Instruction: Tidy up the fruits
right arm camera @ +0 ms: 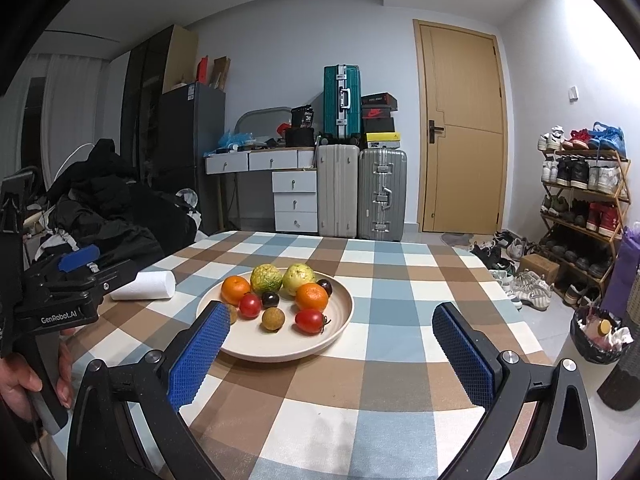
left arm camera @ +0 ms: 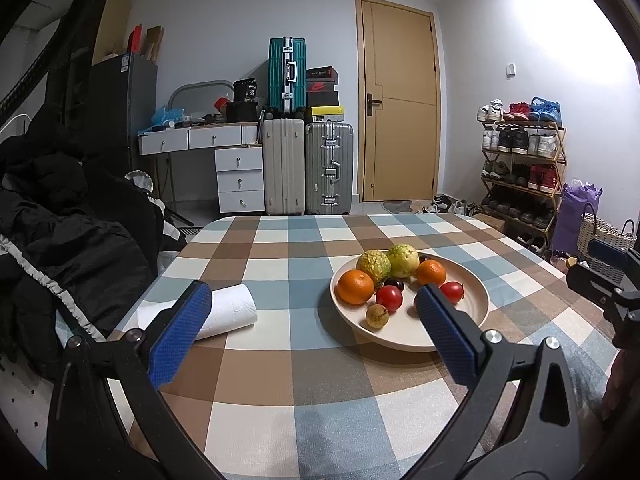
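A beige plate sits on the checked tablecloth and holds two oranges, two yellow-green guavas, red tomatoes, dark plums and a small brown fruit. My left gripper is open and empty, just short of the plate's near left rim. My right gripper is open and empty, with its left finger over the plate's near edge.
A white paper towel roll lies on the table left of the plate. Black coats are piled at the left. Suitcases, a desk, a door and a shoe rack stand beyond the table. A bin stands on the floor at the right.
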Available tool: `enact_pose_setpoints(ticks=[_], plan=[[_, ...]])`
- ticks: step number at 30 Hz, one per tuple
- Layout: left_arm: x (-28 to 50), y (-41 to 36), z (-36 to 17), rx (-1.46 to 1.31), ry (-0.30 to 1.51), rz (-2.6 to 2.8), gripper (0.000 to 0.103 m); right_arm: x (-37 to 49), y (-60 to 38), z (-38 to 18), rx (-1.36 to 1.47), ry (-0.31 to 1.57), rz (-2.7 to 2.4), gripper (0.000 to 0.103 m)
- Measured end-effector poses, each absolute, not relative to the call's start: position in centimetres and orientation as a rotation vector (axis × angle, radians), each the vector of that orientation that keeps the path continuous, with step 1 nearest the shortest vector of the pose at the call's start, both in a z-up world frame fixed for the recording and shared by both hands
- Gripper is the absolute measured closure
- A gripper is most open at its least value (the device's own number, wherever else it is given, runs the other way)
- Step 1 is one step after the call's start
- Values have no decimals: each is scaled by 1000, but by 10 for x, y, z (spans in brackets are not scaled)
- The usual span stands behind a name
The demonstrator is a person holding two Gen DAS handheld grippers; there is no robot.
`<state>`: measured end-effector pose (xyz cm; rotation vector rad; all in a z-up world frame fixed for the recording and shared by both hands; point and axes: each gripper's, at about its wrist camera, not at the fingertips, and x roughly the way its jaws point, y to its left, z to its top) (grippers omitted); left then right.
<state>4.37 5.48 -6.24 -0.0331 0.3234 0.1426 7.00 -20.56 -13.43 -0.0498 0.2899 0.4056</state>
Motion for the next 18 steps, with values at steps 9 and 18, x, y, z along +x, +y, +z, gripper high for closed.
enact_pose_setpoints(ticks=[9,18], plan=[[42,57,-63,-34,323,145,1,67,-206,-133,-48,294,395,0],[42,57,-63,-34,323,145,1,66,-206,-132,-47,294,392,0]])
